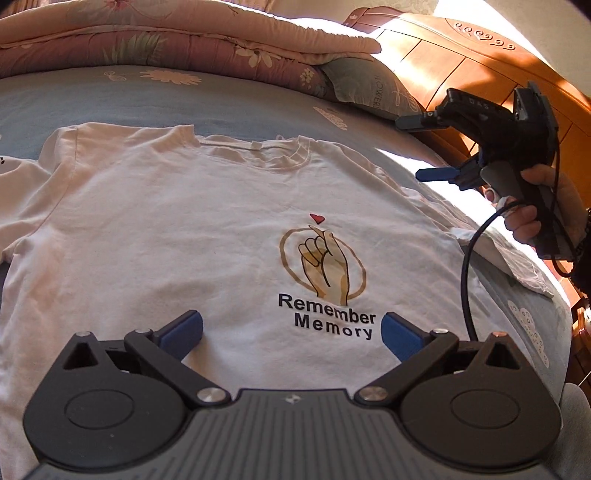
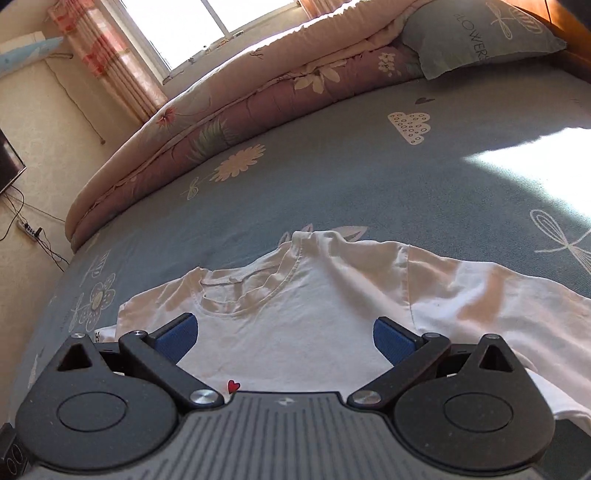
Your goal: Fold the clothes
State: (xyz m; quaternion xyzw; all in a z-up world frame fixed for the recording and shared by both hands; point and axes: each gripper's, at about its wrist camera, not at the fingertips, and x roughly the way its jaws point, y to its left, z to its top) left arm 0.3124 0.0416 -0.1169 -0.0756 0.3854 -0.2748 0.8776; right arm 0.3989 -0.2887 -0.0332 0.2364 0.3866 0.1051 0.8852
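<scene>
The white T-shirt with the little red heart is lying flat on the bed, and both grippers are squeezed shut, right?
Not quite. The white T-shirt does lie flat on the bed, but the left gripper and right gripper are both open, empty, as each wrist view shows.

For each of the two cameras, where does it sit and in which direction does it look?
Left wrist: sits on the left gripper, looks up the front of the white T-shirt toward its collar; the right gripper and the hand that holds it show at right.
Right wrist: sits on the right gripper, looks over the collar toward the quilt and window.
Shared: T-shirt, blue sheet, quilt, pillow.
</scene>
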